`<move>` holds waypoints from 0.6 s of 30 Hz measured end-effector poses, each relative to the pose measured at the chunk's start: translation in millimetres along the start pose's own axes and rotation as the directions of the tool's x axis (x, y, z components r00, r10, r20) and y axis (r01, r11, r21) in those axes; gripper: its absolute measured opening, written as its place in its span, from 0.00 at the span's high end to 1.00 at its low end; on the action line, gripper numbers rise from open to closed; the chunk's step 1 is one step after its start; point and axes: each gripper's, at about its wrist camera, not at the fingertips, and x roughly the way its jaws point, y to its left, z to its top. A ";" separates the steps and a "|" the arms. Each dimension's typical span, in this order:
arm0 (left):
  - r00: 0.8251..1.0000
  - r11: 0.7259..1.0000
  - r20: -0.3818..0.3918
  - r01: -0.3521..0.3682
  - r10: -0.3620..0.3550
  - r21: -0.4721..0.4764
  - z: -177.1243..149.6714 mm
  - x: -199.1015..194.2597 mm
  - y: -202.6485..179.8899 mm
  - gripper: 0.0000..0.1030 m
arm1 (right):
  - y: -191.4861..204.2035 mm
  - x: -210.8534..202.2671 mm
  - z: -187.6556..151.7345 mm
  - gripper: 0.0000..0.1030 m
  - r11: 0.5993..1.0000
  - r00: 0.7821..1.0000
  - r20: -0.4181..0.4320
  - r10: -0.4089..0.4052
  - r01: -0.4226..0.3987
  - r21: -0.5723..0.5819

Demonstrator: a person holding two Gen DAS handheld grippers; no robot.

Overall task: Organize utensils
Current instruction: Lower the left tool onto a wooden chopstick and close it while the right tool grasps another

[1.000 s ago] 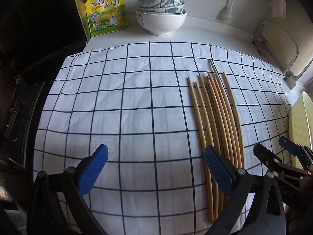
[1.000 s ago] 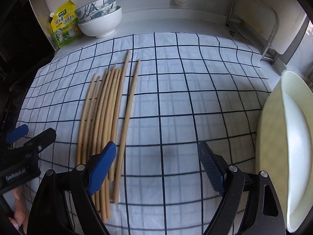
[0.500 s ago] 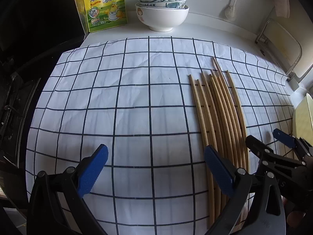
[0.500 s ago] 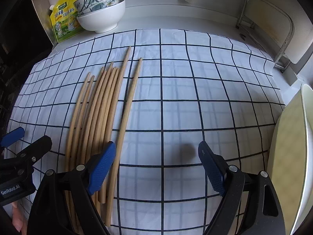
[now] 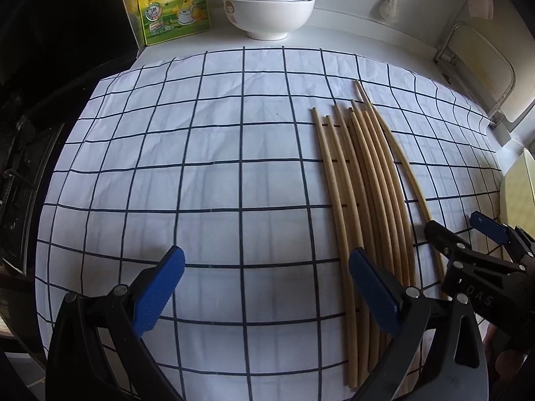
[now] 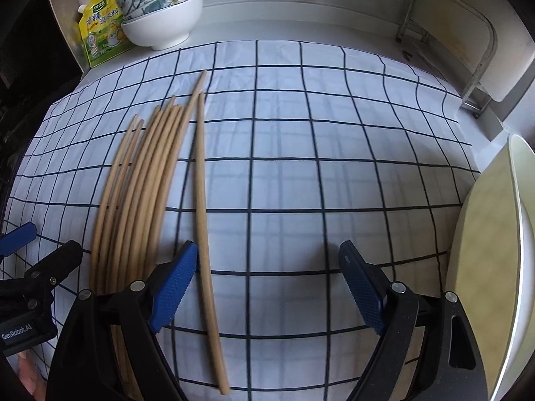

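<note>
Left gripper (image 5: pixel 267 287): jaws spread wide, nothing between the blue pads (image 5: pixel 157 292); hovers over the checked cloth (image 5: pixel 200 183), its right finger overlapping the near ends of the chopstick bundle in the left wrist view. Contact cannot be told.

Right gripper (image 6: pixel 265 287): jaws spread wide, holding nothing. One single chopstick (image 6: pixel 204 227) passes just inside its left pad (image 6: pixel 174 290); whether they touch cannot be told.

Chopsticks (image 5: pixel 364 193): plain pale wood, lying flat on the cloth, roughly parallel, running away from the cameras. Main bundle (image 6: pixel 140 187) sits close-packed with uneven far tips; the single chopstick lies just beside it on the right, apart along most of its length, nearing the bundle at the far tip.

Cloth: white with a dark grid, slightly creased, spread on a white counter (image 5: pixel 334 40).

Containers: stacked bowls (image 5: pixel 269 3) at the back, a plain white one below, patterned ones nested in it; contents not visible. Yellow-green seasoning pouch (image 5: pixel 174 3) upright just beside them. Pale plate (image 6: pixel 495 267) at the far right edge.
</note>
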 end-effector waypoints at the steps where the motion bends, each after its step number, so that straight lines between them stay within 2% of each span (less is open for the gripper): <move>1: 1.000 1.000 -0.002 0.000 0.000 0.002 0.2 0.5 -0.8 0.06 | -2.5 -0.3 -1.3 0.20 1.000 1.000 0.001 -0.003 0.003 0.003; 6: 1.000 1.000 -0.021 0.017 -0.017 -0.008 0.9 2.8 -4.6 0.06 | -10.9 -1.2 -3.0 0.20 1.000 1.000 0.004 -0.007 0.007 0.004; 18: 1.000 1.000 -0.027 -0.015 0.015 -0.007 -2.1 10.3 -1.6 0.05 | -13.4 -1.7 -4.9 0.20 1.000 1.000 0.008 0.002 -0.002 -0.003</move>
